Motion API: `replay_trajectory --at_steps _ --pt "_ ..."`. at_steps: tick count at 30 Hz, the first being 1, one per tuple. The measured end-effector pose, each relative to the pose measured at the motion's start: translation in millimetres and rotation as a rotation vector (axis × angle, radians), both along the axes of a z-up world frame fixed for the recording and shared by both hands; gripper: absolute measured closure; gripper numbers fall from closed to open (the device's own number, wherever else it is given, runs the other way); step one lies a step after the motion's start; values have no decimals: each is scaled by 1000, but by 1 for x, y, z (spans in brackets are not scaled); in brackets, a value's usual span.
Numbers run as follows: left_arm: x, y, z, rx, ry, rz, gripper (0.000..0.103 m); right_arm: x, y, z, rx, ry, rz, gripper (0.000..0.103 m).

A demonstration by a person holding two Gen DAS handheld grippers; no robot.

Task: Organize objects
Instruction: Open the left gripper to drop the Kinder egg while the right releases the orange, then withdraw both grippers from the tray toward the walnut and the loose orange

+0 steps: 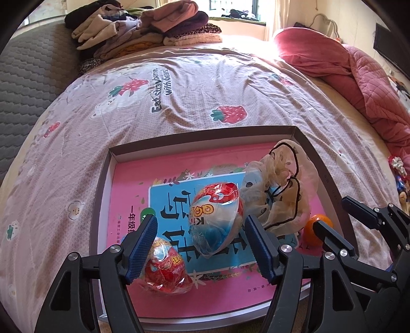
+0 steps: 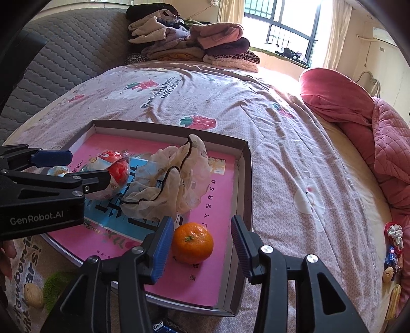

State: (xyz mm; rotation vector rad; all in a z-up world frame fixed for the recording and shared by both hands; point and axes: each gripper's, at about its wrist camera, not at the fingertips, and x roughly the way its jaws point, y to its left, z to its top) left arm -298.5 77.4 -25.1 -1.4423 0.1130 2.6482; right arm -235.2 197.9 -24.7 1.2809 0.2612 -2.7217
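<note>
Crinkled cellophane wraps two egg-shaped red-and-white toy capsules: the larger capsule (image 1: 215, 217) lies between the spread blue ribbed pads of the left gripper (image 1: 201, 246), untouched by either, and the smaller capsule (image 1: 166, 266) lies just behind its left pad. Both rest on a glossy pink book cover (image 1: 133, 179) lining a shallow grey cardboard box lid (image 1: 205, 133). Beside them slumps a sheer cream gauze scarf with black piping (image 2: 176, 174), bunched and soft. Near the lid's right wall sits a round, dimpled orange mandarin with a green stem (image 2: 192, 242), framed by the right gripper (image 2: 201, 246), whose jaws stand apart and clear of the peel. The lid lies on a wrinkled mauve strawberry-print bedsheet (image 2: 230, 102). Farther back: a stack of folded clothes (image 2: 189, 43), a quilted rose-pink blanket (image 2: 358, 110), a grey quilted headboard (image 2: 64, 51) and a bright barred window (image 2: 287, 23).
</note>
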Motion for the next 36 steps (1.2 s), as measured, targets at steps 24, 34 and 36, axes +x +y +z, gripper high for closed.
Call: replay_trajectory --at_steps 24,34,36 --pt "40 -26 37 45 68 54 27 20 -9 41 -43 91 31 55" --pt "63 -32 53 43 99 66 27 35 -6 68 -77 148 40 55" --pt "68 -32 55 39 105 69 27 39 -5 74 -84 160 42 55"
